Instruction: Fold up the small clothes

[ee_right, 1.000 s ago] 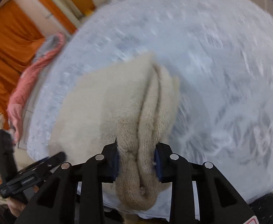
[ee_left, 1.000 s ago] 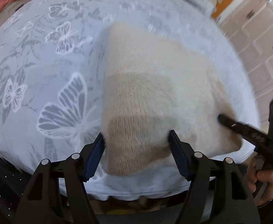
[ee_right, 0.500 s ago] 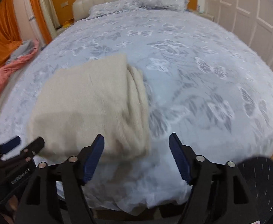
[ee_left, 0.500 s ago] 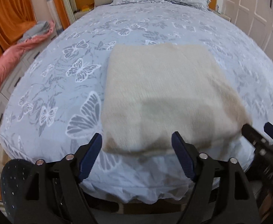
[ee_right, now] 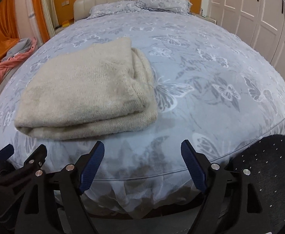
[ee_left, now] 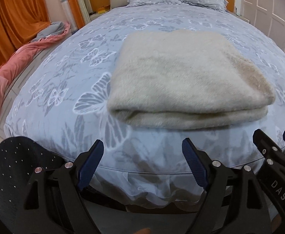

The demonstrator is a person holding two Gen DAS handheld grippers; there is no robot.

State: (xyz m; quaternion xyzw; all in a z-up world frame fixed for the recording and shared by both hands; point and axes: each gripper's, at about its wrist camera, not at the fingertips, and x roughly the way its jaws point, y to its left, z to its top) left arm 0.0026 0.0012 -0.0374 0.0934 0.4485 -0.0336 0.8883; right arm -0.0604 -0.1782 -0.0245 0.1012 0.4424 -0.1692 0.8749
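Note:
A cream knitted garment [ee_left: 183, 80] lies folded into a thick rectangle near the foot of the bed; in the right wrist view it [ee_right: 87, 95] sits to the left. My left gripper [ee_left: 143, 156] is open and empty, held back off the bed's front edge, short of the garment. My right gripper [ee_right: 142, 156] is also open and empty, back from the bed edge and to the right of the garment. The right gripper's tips show at the right edge of the left wrist view [ee_left: 274, 142]; the left gripper's tips show at the left of the right wrist view [ee_right: 23, 154].
The bed [ee_right: 210, 62] has a blue-grey butterfly cover, pillows [ee_right: 161, 2] and a headboard at the far end. A pink and grey blanket [ee_left: 15, 66] lies on the floor at the left. White wardrobe doors [ee_right: 259, 19] line the right.
My right gripper let go of the garment's folded edge and opened. Both grippers drew back from the bed, and the garment now lies folded and free.

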